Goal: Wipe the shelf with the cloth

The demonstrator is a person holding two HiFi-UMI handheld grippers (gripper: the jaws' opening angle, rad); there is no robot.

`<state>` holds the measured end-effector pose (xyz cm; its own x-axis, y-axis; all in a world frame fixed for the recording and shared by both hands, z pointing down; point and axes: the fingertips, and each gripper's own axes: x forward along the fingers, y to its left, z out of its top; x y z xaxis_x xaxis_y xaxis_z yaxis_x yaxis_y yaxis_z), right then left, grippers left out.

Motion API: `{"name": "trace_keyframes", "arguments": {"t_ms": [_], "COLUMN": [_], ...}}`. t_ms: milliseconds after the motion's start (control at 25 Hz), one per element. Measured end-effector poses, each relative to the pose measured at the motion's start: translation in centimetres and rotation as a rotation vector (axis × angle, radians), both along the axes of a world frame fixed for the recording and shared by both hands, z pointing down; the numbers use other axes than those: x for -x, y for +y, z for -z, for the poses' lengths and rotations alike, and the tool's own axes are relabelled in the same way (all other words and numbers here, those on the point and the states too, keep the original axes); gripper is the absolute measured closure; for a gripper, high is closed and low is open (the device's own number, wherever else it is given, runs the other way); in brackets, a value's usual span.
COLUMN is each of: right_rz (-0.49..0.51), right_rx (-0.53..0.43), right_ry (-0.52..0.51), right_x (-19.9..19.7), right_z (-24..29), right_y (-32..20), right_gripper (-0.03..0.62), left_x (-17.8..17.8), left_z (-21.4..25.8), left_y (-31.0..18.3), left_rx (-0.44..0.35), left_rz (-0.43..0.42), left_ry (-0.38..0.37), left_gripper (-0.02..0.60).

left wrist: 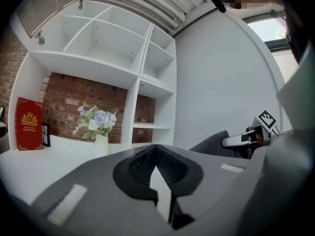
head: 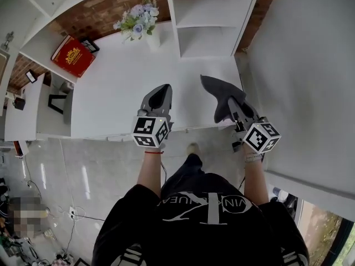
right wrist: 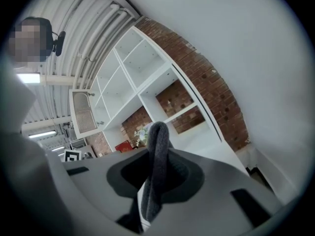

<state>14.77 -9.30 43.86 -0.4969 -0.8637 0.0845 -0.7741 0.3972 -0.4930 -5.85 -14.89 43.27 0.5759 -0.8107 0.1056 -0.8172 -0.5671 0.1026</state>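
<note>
The right gripper (right wrist: 156, 146) has its fingers clenched on the cloth (right wrist: 157, 173) — a dark grey, soft, felt-like piece folded into a thick loop that stands up out of the ribbed black pads. In the head view the cloth juts forward from the fingers as a pointed flap over the right part of the shelf (head: 111, 96), a smooth, flat white board; whether it touches the board cannot be told. The left gripper (left wrist: 156, 150), a rounded grey plastic shell, has its fingers drawn together at the tips with nothing between them, and it hangs over the shelf's front edge beside the right one. At the back, against rough red brick, stand a white vase (head: 153, 39) of pale blue and white flowers and — further left — a red book (head: 73, 56) with gold print, leaning on its side.
</note>
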Motion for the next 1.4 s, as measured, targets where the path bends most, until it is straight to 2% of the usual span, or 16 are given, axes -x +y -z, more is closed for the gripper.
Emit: {"name": "trace_keyframes", "arguments": {"t_ms": [320, 560, 800, 880, 960, 1080, 1160, 1200, 1240, 1280, 1320, 1360, 1400], "right_rz": [0.064, 0.09, 0.11, 0.079, 0.002, -0.154, -0.244, -0.266, -0.256, -0.2, -0.098, 0.03, 0.149], "right_rx": [-0.025, -0.055, -0.162, -0.21, -0.247, -0.286, -0.322, -0.33, -0.322, -0.294, -0.248, -0.194, -0.147], "right_ry": [0.037, 0.048, -0.044, -0.01, 0.094, 0.327, 0.547, 0.693, 0.85, 0.986, 1.061, 1.056, 0.989], "right_x": [2.3, 2.5, 0.8, -0.2, -1.6, -3.5, -3.4, -2.7, -1.5, 0.2, 2.3, 4.5, 6.4], "right_z": [0.3, 2.0, 7.8, 10.4, 12.9, 15.5, 16.1, 15.7, 14.6, 13.0, 10.9, 8.9, 7.2], "right_y": [-7.0, -10.8, -15.0, -17.2, -20.0, -24.5, -27.1, -28.3, -29.7, -31.0, -32.0, -32.4, -32.2], "right_gripper": [0.536, 0.536, 0.536, 0.536, 0.536, 0.536, 0.536, 0.536, 0.536, 0.536, 0.536, 0.536, 0.517], "left_x": [1.7, 1.4, 0.7, 1.0, 1.3, 1.4, 1.4, 1.4, 1.5, 1.6, 1.6, 1.7, 1.8], "left_z": [-0.8, -0.5, 2.0, 3.0, 4.4, 6.6, 7.4, 7.5, 7.6, 7.8, 7.9, 8.0, 8.1], "left_y": [-5.7, -8.5, -11.7, -12.9, -14.0, -15.5, -16.0, -16.2, -16.4, -16.6, -16.8, -16.9, -17.0], "left_rx": [0.006, 0.022, -0.022, -0.037, -0.058, -0.105, -0.121, -0.121, -0.119, -0.118, -0.118, -0.119, -0.121], "left_rz": [0.059, 0.072, 0.082, 0.103, 0.121, 0.141, 0.15, 0.155, 0.162, 0.171, 0.18, 0.186, 0.191], "left_ry": [0.016, 0.046, 0.056, 0.066, 0.083, 0.101, 0.103, 0.106, 0.111, 0.118, 0.123, 0.124, 0.123], "left_gripper": [0.571, 0.571, 0.571, 0.571, 0.571, 0.571, 0.571, 0.571, 0.571, 0.571, 0.571, 0.571, 0.571]}}
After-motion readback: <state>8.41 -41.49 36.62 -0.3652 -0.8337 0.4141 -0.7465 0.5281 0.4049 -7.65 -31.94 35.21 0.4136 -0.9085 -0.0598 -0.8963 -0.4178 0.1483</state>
